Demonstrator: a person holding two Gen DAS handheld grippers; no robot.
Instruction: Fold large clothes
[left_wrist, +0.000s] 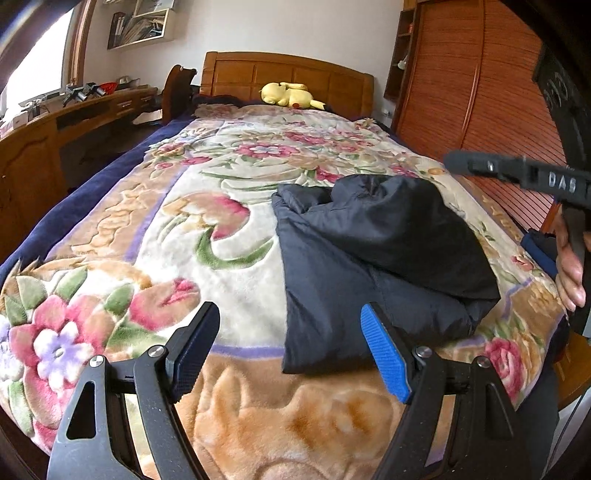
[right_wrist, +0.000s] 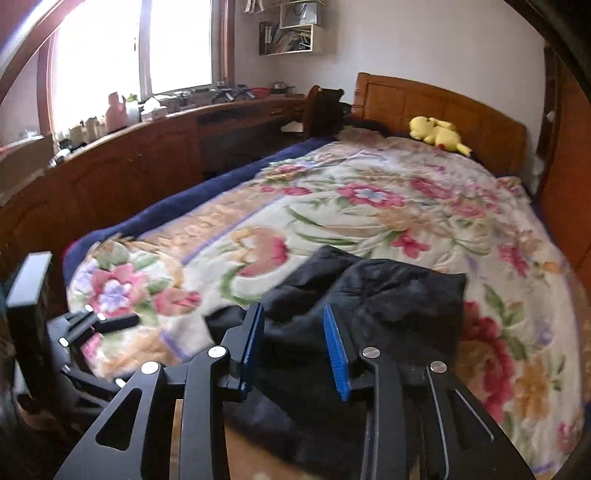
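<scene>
Bedroom scene, and a bed (left_wrist: 110, 236) under a thick floral blanket carries everything. On it, close to the foot edge and toward the wardrobe-side edge, lies the dark puffy jacket (left_wrist: 369, 251), already doubled over into a lumpy bundle.

Left claw (left_wrist: 291, 347) hangs released, jaws standing wide over the blanket just beside the jacket's near corner, nothing between them. Right claw (right_wrist: 291, 347) is parted too, jaws hovering over the near part of the dark fabric; no pad presses on cloth, so it grips nothing.

Handling, by the look of it: padded, light, floppy, with a slick shell that will likely slide and spring back open after a fold. Best purchase seems to be a hem or corner along the near edge, pinching several layers rather than the bulging middle.

Around it: a yellow plush toy (left_wrist: 290, 95) sits far off at the headboard (left_wrist: 288, 74), a wooden wardrobe (left_wrist: 472, 92) runs close along one bed edge, a cluttered sideboard (right_wrist: 140, 147) along the other. Nothing blocks the jacket; only the wardrobe crowds that side.
</scene>
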